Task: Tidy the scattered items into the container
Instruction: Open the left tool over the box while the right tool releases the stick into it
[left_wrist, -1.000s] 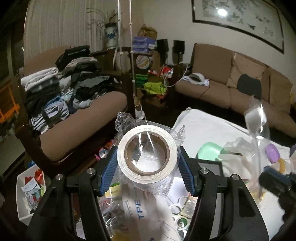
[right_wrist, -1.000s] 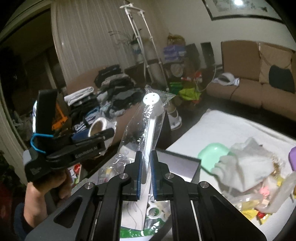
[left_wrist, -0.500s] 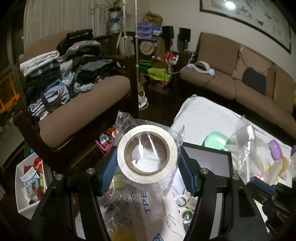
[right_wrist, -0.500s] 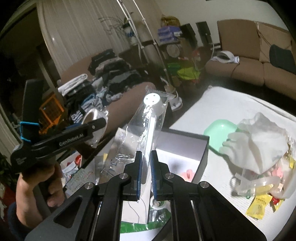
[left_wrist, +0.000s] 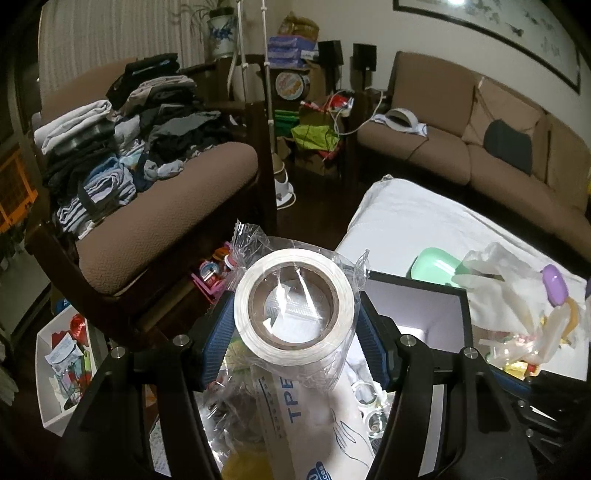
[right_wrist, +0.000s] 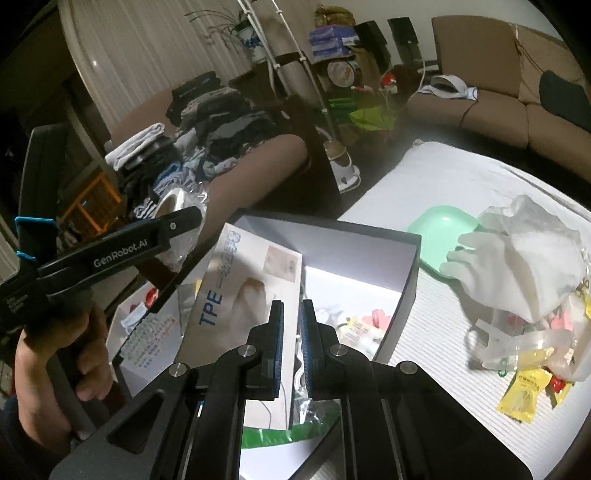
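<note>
Tape (left_wrist: 293, 302), a pale roll sealed in a clear wrapper, sits clamped between the blue pads of the left gripper (left_wrist: 294, 334), its open core facing the camera. In the right wrist view the same gripper (right_wrist: 177, 221) reaches in from the left, held by a hand (right_wrist: 55, 373), with the roll (right_wrist: 177, 199) at its tip above the left edge of the box (right_wrist: 406, 273). The right gripper (right_wrist: 291, 345) has its jaws nearly together, a thin gap between the pads, and nothing can be seen held there; they hang over the near part of the box. Inside the box, a dark-walled container with a white floor, lies a flat pack marked TPE (right_wrist: 240, 295), leaning toward the left wall, with a green-edged packet (right_wrist: 288, 430) at the near end and small wrapped bits (right_wrist: 362, 328) loose on the floor to its right. The box rests on a white ribbed cloth (right_wrist: 461, 177). Just beyond its far right corner sits a green dish (right_wrist: 439, 225), and touching that a heap of crumpled white bags (right_wrist: 517, 258) with yellow sachets (right_wrist: 524, 387) spilled at its near edge. A purple oval thing (left_wrist: 554, 284) shows on the heap in the left view. Farther off stand an armchair stacked with folded clothes (left_wrist: 122, 140) and a brown sofa (left_wrist: 480, 122) against the wall.
</note>
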